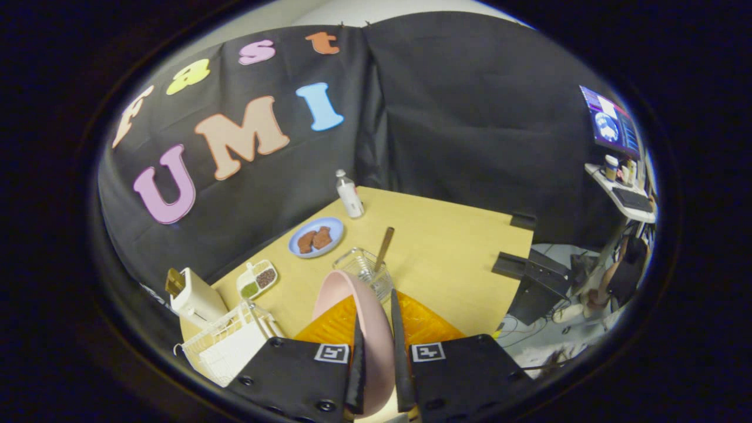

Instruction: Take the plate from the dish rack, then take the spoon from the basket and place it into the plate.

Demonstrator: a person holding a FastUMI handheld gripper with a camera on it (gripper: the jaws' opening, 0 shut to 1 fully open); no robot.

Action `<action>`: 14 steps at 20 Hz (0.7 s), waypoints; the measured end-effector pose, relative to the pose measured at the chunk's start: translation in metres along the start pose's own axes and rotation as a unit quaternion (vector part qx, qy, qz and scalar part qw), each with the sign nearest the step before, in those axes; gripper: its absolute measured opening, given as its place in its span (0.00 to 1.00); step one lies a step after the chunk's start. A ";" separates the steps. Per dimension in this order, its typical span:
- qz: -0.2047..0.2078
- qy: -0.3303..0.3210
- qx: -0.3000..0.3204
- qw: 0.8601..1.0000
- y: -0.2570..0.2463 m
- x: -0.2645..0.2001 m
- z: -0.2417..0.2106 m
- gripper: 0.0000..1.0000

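the wooden table [446, 235] spreads out below, and we're high above it. down beside the gripper sits the white dish rack [226, 346], with a white toaster [194, 296] just next to it. the pink plate [361, 317] is up off the rack, standing on edge between the fingers of the gripper [379, 352], both fingers pressed on its rim, likely held edgewise because that's how it stood in the rack. it looks ready to be set down flat. just beyond the plate's top edge stands the clear basket [364, 270] with the spoon [385, 247] sticking up out of it, handle tilted, easy to reach once the plate is parked. watch that basket, it's close ahead of the plate. further off: a blue plate [335, 226] with brown food, a small divided tray [257, 279], a white bottle [349, 194] near the wall.
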State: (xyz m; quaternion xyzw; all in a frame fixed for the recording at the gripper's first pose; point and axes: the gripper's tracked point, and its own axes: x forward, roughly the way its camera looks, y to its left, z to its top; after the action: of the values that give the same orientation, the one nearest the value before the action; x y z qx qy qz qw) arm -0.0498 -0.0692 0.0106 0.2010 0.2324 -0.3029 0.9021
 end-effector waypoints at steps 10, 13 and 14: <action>-0.018 0.055 0.129 0.990 -0.044 0.060 -0.089 0.25; -0.017 0.062 0.168 0.984 -0.055 0.072 -0.105 0.24; -0.019 0.067 0.176 0.982 -0.058 0.074 -0.113 0.24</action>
State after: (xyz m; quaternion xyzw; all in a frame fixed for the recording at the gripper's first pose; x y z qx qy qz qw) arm -0.0681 -0.0888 -0.1340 0.3715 0.2395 -0.3423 0.8291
